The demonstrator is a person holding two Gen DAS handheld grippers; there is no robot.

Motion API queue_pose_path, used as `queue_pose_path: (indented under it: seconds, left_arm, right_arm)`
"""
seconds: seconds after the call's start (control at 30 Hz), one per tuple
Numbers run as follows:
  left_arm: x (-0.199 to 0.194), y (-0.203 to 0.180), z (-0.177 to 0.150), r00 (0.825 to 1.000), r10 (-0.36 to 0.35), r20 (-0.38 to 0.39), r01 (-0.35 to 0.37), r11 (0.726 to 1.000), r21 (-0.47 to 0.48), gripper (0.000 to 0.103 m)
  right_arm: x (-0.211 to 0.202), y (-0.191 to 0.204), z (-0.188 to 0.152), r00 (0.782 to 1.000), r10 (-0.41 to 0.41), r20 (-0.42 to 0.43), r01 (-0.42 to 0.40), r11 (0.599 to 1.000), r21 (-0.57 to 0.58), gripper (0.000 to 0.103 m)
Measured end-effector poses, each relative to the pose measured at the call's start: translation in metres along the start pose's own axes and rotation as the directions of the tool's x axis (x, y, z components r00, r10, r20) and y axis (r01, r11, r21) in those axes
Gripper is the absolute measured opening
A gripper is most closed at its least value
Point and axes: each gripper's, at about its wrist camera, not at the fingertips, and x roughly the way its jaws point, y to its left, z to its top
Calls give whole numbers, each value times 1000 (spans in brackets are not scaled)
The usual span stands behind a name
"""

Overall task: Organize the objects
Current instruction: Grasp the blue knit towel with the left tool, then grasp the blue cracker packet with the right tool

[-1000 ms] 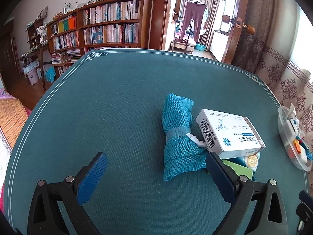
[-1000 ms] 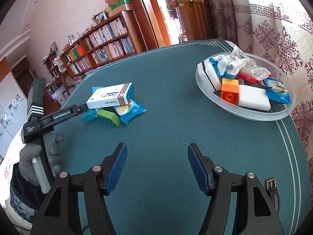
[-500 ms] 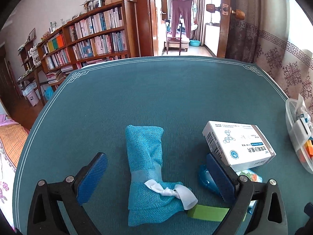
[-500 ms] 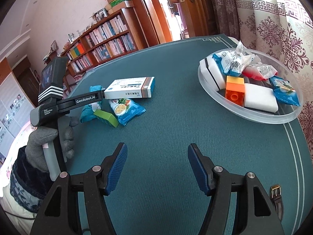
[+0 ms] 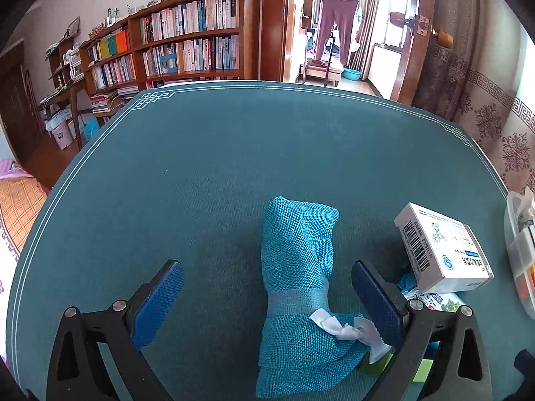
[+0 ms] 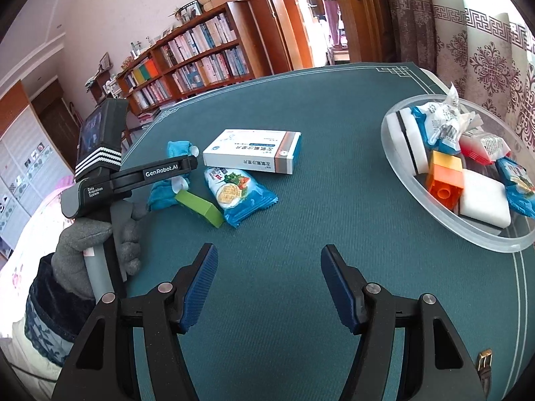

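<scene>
A rolled teal cloth [image 5: 297, 267] with a white tag lies on the green table [image 5: 200, 183], lengthwise between the fingers of my open left gripper [image 5: 267, 300]; the pads do not press on it. To its right a white medicine box [image 5: 441, 250] rests on a blue snack packet [image 5: 431, 300], next to a green block [image 5: 421, 369]. The right wrist view shows the same box [image 6: 254, 152], packet [image 6: 240, 197], block [image 6: 200, 205] and cloth [image 6: 160, 195], with the left gripper [image 6: 187, 167] over the cloth, held by a gloved hand [image 6: 93, 244]. My right gripper [image 6: 269, 287] stands open above bare table.
A clear plastic bowl [image 6: 434, 224] at the right holds an orange block [image 6: 446, 180], white sponges [image 6: 485, 202] and several snack packets. Its rim shows at the right edge of the left wrist view [image 5: 515, 267]. A bookshelf [image 5: 174, 46] and a doorway stand beyond the table.
My left gripper has swung over to the teal cloth and now straddles it. The right gripper has drifted toward the pile, with the bowl sliding to the right of its view. Both stay open.
</scene>
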Motion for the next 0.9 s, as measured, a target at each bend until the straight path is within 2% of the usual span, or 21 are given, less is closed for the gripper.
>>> queue_pose_path:
  seconds: [0.17,0.23,0.3,0.37,0.43,0.5,0.6,0.9]
  left_arm:
    - [1,5,-3,999,-33,-9,33,999,-9,100]
    - [3,6,-4,998,-62,-22,62,998,-10,87]
    - [2,5,-5,997,-75,-22,75,997,-6,82]
    - [0,4,-6,994,-103,-18,103,995,3,73]
    - [-2,2,-6,992,-128,-14,128,992,15,56]
    - [-5,1,-7,989,-150,-15,150,988,20,44]
    - [-8,3,-7,989,-149,-10,149,989,19,40]
    - [-20,13,-4,991,-133,27,133,991,-11,39]
  right_arm:
    - [14,9,17,999,32,2,-32,999,-6,66]
    - [23,11,22,999,41,-7,-41,999,-3,66]
    - [32,13,25,999,46,-17,-46,999,1,66]
    - [40,16,28,998,53,-24,-53,999,1,66]
    - [48,18,32,998,55,-28,-55,998,-1,66]
    - [56,20,36,998,57,-33,-57,998,-7,66]
    - [68,24,42,998,54,-44,-55,998,-26,66]
    - [104,23,78,998,33,-45,-34,999,-19,66]
